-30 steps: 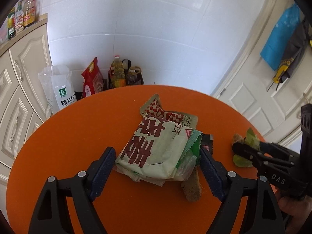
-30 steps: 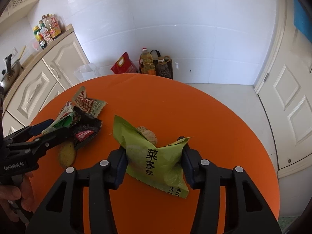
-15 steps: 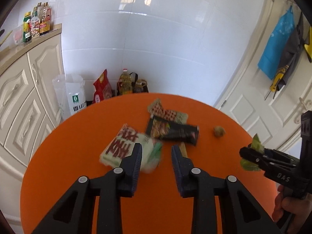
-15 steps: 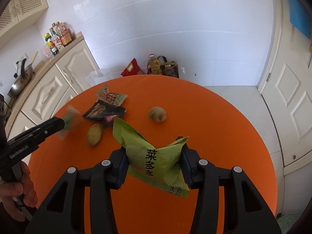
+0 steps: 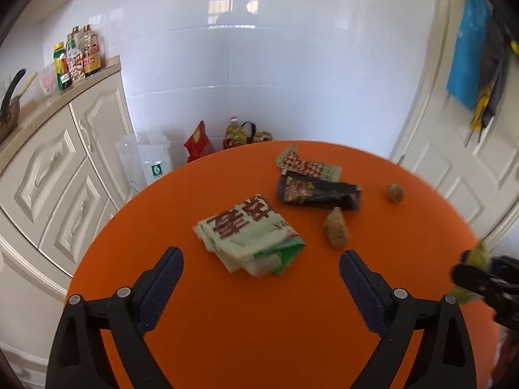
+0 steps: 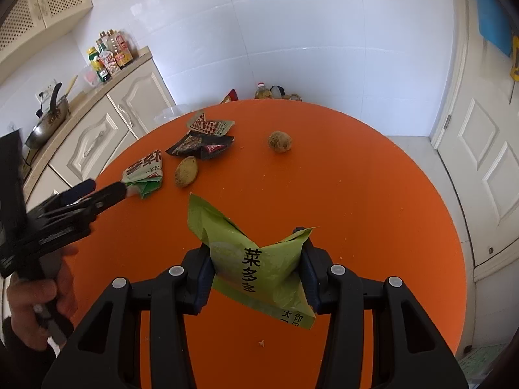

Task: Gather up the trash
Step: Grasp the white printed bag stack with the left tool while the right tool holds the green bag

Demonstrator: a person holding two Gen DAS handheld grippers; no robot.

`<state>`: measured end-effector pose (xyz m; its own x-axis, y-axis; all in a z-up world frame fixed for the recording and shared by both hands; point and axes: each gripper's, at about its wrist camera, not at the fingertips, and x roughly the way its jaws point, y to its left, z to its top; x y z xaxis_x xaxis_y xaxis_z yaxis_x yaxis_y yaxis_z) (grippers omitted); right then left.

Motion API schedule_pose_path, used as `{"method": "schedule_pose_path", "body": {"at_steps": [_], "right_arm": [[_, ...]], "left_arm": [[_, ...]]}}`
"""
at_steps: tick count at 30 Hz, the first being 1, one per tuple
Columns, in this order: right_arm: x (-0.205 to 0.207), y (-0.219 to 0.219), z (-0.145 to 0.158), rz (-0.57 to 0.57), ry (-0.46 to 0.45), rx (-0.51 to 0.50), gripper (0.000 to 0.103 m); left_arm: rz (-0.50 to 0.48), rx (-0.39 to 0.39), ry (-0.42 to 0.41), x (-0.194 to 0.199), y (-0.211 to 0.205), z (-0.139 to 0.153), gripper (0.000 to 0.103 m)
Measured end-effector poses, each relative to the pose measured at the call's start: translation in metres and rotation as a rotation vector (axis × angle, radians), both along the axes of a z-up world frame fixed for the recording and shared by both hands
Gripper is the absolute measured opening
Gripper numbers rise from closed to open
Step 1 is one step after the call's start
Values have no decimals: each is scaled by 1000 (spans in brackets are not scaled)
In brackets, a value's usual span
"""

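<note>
One green packet (image 6: pixel 259 269) clamped in right tool (image 6: pixel 256 272) — contents perhaps crumpled.

Folded packet (image 5: pixel 249 236) on the worktop (image 5: pixel 227 340), two flat wrappers (image 5: pixel 316 183) behind it, long lump (image 5: pixel 335 231) to its right, round lump (image 5: pixel 394 192) farther right

- Green snack packet (image 6: pixel 259 265): crumpled, black characters on its face, lifted clear of the orange table (image 6: pixel 356 194).
- Pale wrapper with red characters (image 5: pixel 249 233): folded, lying flat.
- Black wrapper (image 5: pixel 316 191): flat, touching a red-and-white checked wrapper (image 5: pixel 305 165) behind it.
- Two brown lumps: one (image 5: pixel 335 231) just beside the black wrapper, one (image 5: pixel 394 192) apart.
</note>
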<state>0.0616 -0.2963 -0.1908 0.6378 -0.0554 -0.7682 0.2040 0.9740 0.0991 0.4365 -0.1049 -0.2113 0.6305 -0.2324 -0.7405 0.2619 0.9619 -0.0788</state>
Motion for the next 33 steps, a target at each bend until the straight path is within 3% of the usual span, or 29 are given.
{"method": "schedule_pose_path", "body": {"at_steps": [4,8,11,15,17,22,24,25,27,30,33], "right_arm": [[6,-2,2,-5,2,-2,46],[13,-5,1,-4,10,-10,46],[14,-9,1,-6,12,-9,46],[14,-12,1,-13,8,-5,46],[11,-14,1,-19,5,5,46],[3,-14,3,-21,-1,5,46],[2,-15,4,-22,-3,6,46],[1,-15,4,-23,-3,5,46],[1,-16,4,-25,-3,8,46],[2,-16,4,-26,-2,7,46],[3,-15,4,-25,0,3,46]], "left_arm": [[1,56,27,51,-24,-17,95],[-82,110,91,86,-52,-42,94],[-130,93,75,90,-61,-45,85],[-157,67,69,113,-61,-49,57],[-159,67,71,129,-64,-51,54],[-157,-2,92,125,-54,-51,52],[-154,0,87,124,-49,-52,57],[-143,24,84,133,-51,-55,71],[-132,51,71,121,-46,-59,86],[-125,45,64,123,-52,-65,94],[-89,45,90,129,-55,-79,95]]}}
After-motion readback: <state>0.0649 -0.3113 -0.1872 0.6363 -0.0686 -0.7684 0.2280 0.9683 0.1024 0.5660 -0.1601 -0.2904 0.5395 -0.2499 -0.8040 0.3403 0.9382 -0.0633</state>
